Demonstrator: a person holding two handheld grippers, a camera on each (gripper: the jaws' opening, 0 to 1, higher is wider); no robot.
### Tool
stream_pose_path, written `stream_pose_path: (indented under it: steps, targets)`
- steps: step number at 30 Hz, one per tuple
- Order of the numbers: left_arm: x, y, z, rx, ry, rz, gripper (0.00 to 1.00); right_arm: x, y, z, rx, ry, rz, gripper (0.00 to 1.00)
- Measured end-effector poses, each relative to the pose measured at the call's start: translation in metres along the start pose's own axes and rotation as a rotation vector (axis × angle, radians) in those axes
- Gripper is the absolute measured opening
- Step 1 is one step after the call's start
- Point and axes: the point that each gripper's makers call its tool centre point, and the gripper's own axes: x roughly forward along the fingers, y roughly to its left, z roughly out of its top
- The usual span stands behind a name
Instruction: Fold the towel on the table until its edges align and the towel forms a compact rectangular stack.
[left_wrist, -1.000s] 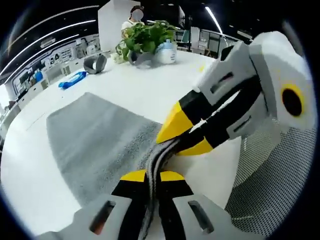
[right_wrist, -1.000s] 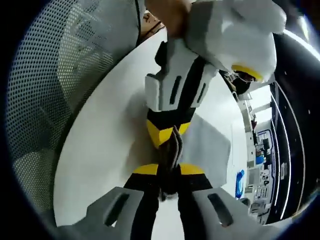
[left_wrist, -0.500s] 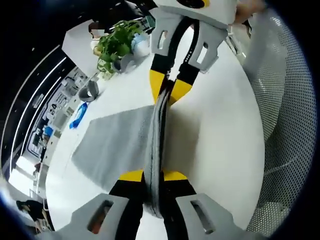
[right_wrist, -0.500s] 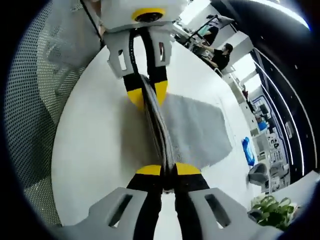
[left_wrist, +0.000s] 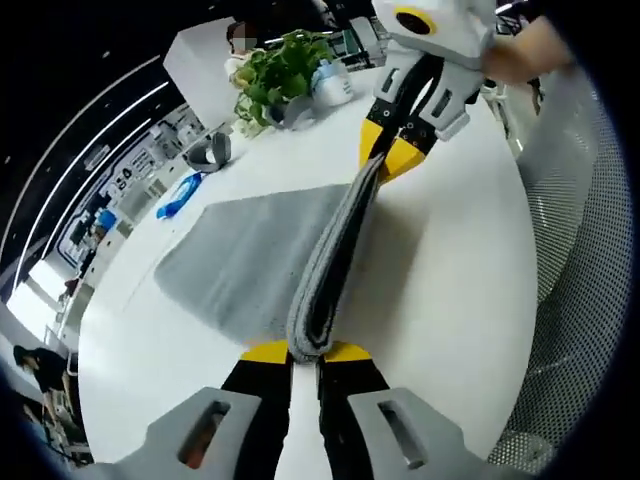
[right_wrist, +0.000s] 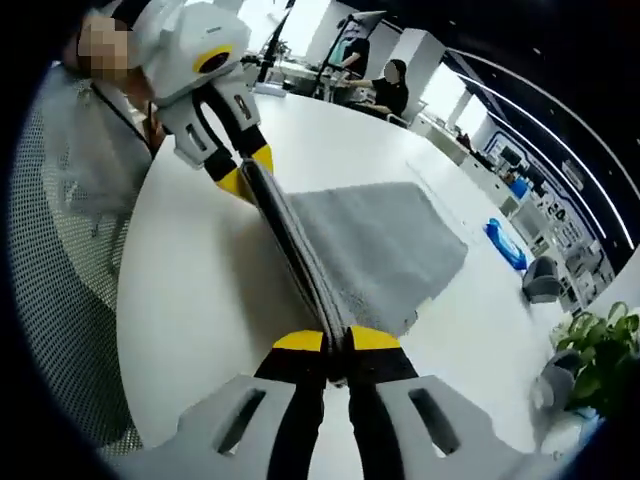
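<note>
The grey towel (left_wrist: 255, 250) lies on the white round table (left_wrist: 450, 270), with its near edge lifted and stretched taut between the two grippers. My left gripper (left_wrist: 305, 352) is shut on one end of that folded edge. My right gripper (left_wrist: 392, 152) pinches the other end, across the table. In the right gripper view the same towel (right_wrist: 385, 250) spreads to the right of the raised edge, my right gripper (right_wrist: 337, 342) is shut on it at the bottom, and the left gripper (right_wrist: 245, 172) holds the far end.
A potted plant (left_wrist: 280, 70), a white jug (left_wrist: 333, 85), a grey tape roll (left_wrist: 207, 152) and a blue packet (left_wrist: 180, 195) stand at the table's far side. A mesh chair (left_wrist: 575, 300) sits beyond the table's edge. People sit at far desks (right_wrist: 385, 85).
The two grippers have drawn apart, pulling the bunched edge of the towel out into a long taut line. Both views have swung round with the hands.
</note>
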Motion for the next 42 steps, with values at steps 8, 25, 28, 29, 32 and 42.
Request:
stream_pose_path:
  steps: [8, 25, 28, 29, 32, 42]
  targets:
    - [-0.017, 0.028, 0.041, -0.249, -0.242, 0.046, 0.08, -0.027, -0.031, 0.019, 0.237, -0.169, -0.042, 0.04]
    - [-0.046, 0.047, 0.078, -0.669, -0.54, -0.06, 0.08, -0.066, -0.04, 0.051, 0.563, -0.409, 0.045, 0.04]
    - [-0.055, 0.041, 0.091, -0.601, -0.545, -0.064, 0.07, -0.082, -0.038, 0.057, 0.542, -0.424, 0.042, 0.04]
    - [-0.058, 0.038, 0.094, -0.576, -0.544, -0.075, 0.07, -0.089, -0.036, 0.058, 0.531, -0.431, 0.044, 0.04]
    - [-0.069, 0.026, 0.098, -0.502, -0.512, -0.114, 0.07, -0.105, -0.026, 0.057, 0.484, -0.418, 0.065, 0.04]
    - [-0.107, -0.004, 0.104, -0.419, -0.455, -0.271, 0.07, -0.146, 0.009, 0.057, 0.401, -0.373, 0.217, 0.04]
